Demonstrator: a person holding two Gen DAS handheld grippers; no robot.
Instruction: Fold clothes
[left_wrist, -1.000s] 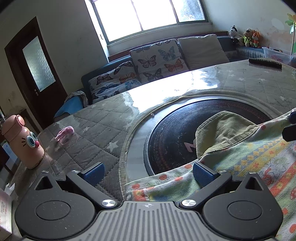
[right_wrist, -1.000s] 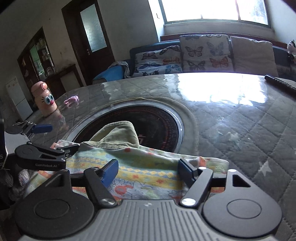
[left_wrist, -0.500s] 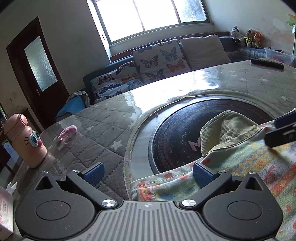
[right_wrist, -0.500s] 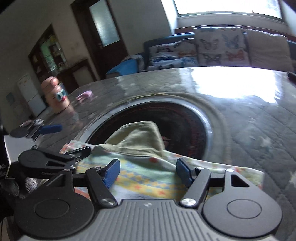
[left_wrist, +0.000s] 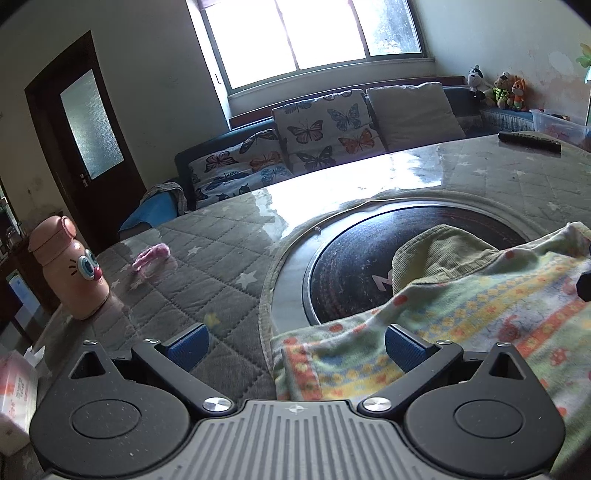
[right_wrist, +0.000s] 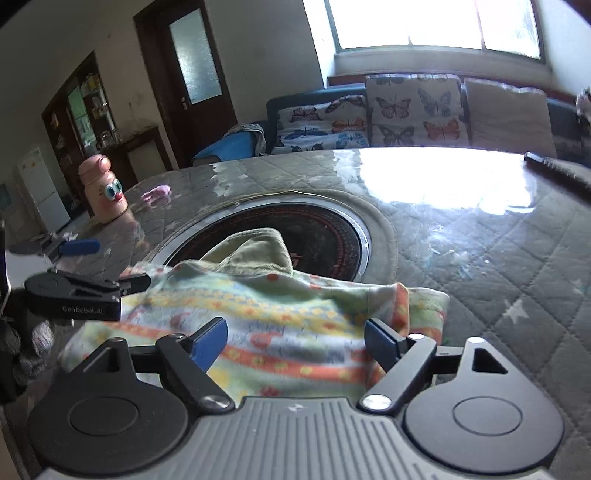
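Patterned garment (right_wrist: 280, 325) lies across table (right_wrist: 517, 266), long axis left-right. My right gripper (right_wrist: 295, 341) is opening over its right end; left gripper (left_wrist: 295, 347) gapes at left edge, holding nothing.

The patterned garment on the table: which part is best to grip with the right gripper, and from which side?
Probably the folded right edge of the patterned garment, where the orange band doubles over and stands slightly off the quilted table cover. Come in low from the near side. The right gripper is opening, with cloth lying between its jaws but not pinched.
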